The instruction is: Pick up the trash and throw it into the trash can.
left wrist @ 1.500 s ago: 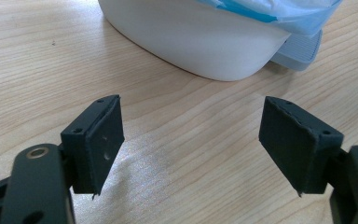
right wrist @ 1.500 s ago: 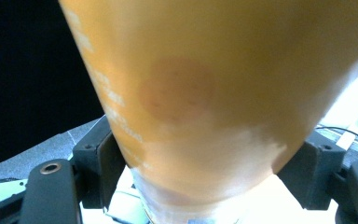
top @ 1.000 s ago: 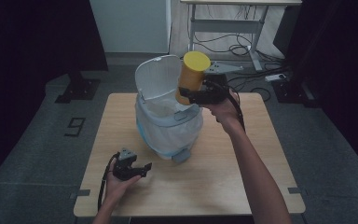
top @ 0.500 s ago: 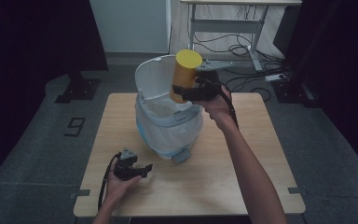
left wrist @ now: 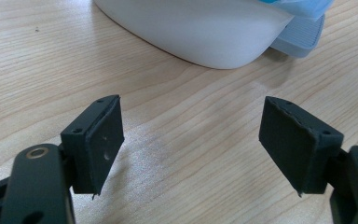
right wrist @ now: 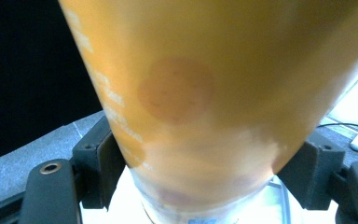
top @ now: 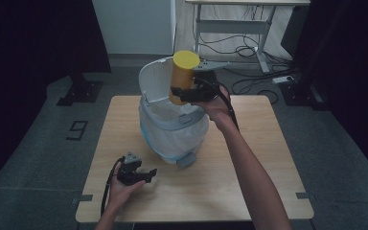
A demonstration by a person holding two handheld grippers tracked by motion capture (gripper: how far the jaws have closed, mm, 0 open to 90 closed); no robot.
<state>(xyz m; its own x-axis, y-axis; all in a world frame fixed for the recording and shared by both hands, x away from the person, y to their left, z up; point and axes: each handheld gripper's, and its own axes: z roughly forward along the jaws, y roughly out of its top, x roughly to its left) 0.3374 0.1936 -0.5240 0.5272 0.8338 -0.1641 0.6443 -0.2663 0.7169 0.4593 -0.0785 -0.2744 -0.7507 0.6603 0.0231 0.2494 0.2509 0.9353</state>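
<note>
Above the open bin (top: 172, 129), in the high view, we see the right gripper (top: 182, 93) holding a yellow canister (top: 183, 76) upright, and its jaws press on the lower part of the canister from both sides. The bottom of the canister is hidden behind the gripper and the bin's rim, so we cannot tell how near it is to the opening. In the right gripper view the canister (right wrist: 205, 93) is very close and blurred; we see pale writing and round darker marks on it, but we cannot read them, and its top is cut off by the frame.

The left gripper (top: 146, 175) rests low at the near left part of the table (top: 249, 191), held by the left hand (top: 122, 189). In the left gripper view its jaws stand wide apart with bare wood between them. Beyond them we see the white lower wall of the bin (left wrist: 191, 28) and its grey pedal (left wrist: 300, 39); the upper part is cut off.

The bin has a pale liner (top: 172, 139) and a raised lid (top: 155, 81). The table is light wood on a grey floor (top: 38, 158). Dark curtains (top: 33, 43) hang at both sides, and at the far end a desk frame (top: 249, 24) stands over loose cables (top: 249, 50).
</note>
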